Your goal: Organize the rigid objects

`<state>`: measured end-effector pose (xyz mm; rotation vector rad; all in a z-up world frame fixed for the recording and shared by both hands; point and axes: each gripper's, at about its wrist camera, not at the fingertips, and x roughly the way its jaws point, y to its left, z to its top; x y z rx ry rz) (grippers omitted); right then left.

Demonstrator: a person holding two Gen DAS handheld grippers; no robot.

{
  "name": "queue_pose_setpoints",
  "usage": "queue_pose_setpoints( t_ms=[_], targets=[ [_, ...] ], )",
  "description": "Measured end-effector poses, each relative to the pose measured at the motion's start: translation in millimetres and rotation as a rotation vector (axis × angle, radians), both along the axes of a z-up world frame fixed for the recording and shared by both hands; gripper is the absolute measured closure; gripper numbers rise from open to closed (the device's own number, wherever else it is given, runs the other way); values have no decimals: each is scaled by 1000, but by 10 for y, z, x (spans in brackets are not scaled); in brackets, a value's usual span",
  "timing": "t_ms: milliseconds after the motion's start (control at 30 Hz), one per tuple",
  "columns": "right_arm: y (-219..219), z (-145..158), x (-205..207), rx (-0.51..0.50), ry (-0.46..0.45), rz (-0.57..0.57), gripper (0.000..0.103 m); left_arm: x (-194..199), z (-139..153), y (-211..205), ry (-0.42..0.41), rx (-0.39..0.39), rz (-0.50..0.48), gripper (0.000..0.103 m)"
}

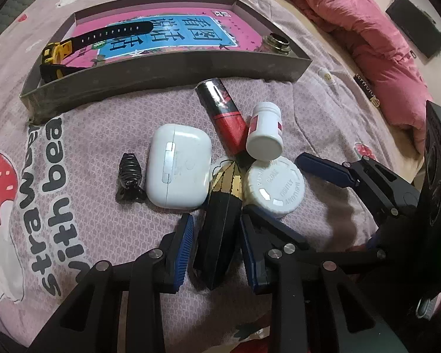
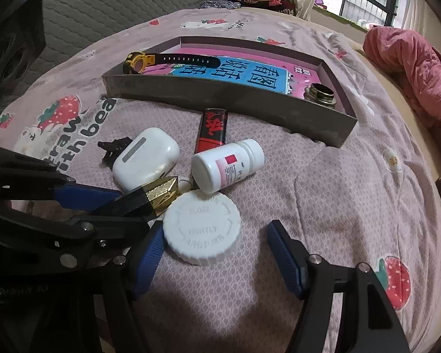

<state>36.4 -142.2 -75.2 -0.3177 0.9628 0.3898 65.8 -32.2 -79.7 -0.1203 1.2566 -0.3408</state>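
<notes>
The left hand-held gripper [image 1: 216, 247] clenches a black, gold-banded faceted case [image 1: 220, 214] just beside the ribbed white plastic lid [image 1: 275, 188]; the right hand-held gripper [image 2: 217, 260] stands released, its left finger touching that lid.

Both grippers [image 1: 217, 250] [image 2: 217, 261] are black linkages with silver rivets and ribbed blue pads.

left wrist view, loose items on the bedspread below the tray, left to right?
black hair claw clip → white earbuds case → black-and-gold faceted case between the left gripper pads → white child-proof cap. Red-black tube and pill bottle overlap; skipped.
</notes>
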Motion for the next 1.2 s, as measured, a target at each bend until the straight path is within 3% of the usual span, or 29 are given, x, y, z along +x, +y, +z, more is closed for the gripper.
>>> queue_pose_setpoints(
  t_ms=[200, 400, 867, 1200],
  targets=[
    [-23, -10, -3, 11, -8, 18, 34, 38, -39, -67, -1, 27, -10, 71],
    [-83, 16, -32, 28, 1, 34, 52, 56, -77, -33, 5, 2, 0, 70],
    [-425, 113, 67, 84, 3, -40, 53, 45, -90, -30, 4, 13, 11, 70],
    [-437, 124, 68, 107, 12, -57, 53, 5, -115, -336, -56, 188, -28, 71]
  ],
)
